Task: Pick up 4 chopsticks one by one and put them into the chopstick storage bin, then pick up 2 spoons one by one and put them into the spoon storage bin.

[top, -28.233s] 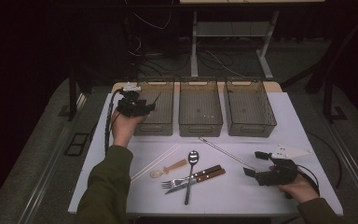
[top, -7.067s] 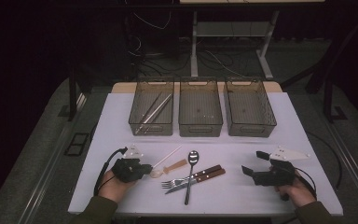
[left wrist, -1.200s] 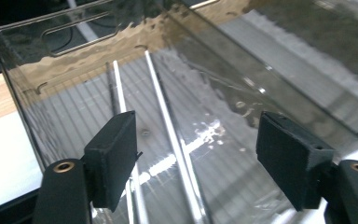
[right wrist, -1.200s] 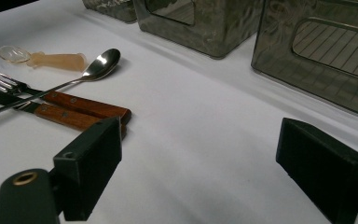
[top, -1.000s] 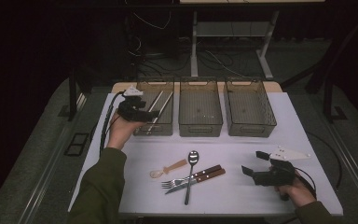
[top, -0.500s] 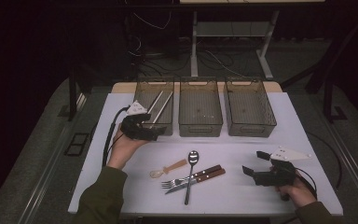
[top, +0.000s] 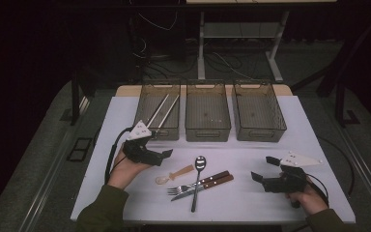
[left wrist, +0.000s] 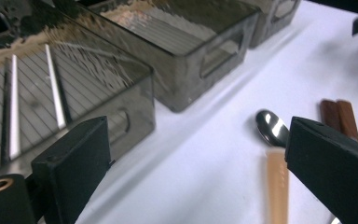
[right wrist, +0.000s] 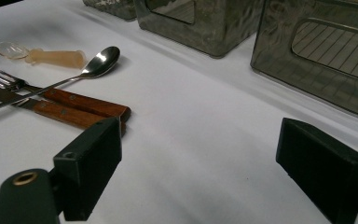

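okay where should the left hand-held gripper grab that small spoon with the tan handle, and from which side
Grip the small spoon at its thick tan handle, coming down from above with the open left hand-held gripper. The handle lies flat, clear of the metal spoon; the clear bowl looks thin.

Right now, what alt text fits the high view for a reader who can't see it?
A person holds the left gripper, fingers open and empty, on a white table just before the left of three bins, which holds two straws. Spoons, a fork and a knife lie mid-table; the right gripper rests open.
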### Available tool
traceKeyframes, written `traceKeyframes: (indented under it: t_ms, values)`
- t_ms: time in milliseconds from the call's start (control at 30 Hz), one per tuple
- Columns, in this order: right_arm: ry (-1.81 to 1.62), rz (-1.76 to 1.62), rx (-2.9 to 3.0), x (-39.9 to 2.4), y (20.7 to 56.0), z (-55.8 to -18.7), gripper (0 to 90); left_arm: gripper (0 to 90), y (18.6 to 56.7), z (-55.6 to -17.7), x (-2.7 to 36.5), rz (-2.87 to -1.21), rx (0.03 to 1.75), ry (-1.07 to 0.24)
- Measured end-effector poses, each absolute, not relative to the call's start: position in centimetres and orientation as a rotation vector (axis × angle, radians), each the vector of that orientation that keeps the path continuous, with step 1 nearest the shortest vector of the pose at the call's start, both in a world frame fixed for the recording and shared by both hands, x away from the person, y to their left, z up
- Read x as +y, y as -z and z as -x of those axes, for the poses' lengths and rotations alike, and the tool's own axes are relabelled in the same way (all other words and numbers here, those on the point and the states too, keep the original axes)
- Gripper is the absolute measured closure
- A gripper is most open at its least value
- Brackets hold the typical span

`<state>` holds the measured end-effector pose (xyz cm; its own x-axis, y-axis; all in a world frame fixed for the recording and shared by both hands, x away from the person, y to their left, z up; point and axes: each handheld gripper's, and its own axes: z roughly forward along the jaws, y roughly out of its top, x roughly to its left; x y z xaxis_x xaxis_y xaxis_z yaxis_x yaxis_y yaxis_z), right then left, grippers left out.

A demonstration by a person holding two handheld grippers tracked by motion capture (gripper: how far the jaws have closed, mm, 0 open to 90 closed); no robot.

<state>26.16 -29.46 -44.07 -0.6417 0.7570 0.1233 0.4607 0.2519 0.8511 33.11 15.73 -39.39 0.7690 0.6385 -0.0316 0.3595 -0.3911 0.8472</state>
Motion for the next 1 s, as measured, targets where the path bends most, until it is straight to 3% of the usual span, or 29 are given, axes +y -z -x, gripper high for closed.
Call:
traceKeyframes:
  t_ms: [700,1000]
  values:
    - [-1.334,-1.112,2.225,-29.4,44.1,-26.2,14.4,6.7,42.2,-29.1,13.8,-2.085,0.670,-0.270]
    - [-1.323,-1.097,2.240,-29.3,44.1,-26.2,14.4,14.1,42.6,-29.1,12.9,-2.144,0.617,-0.240]
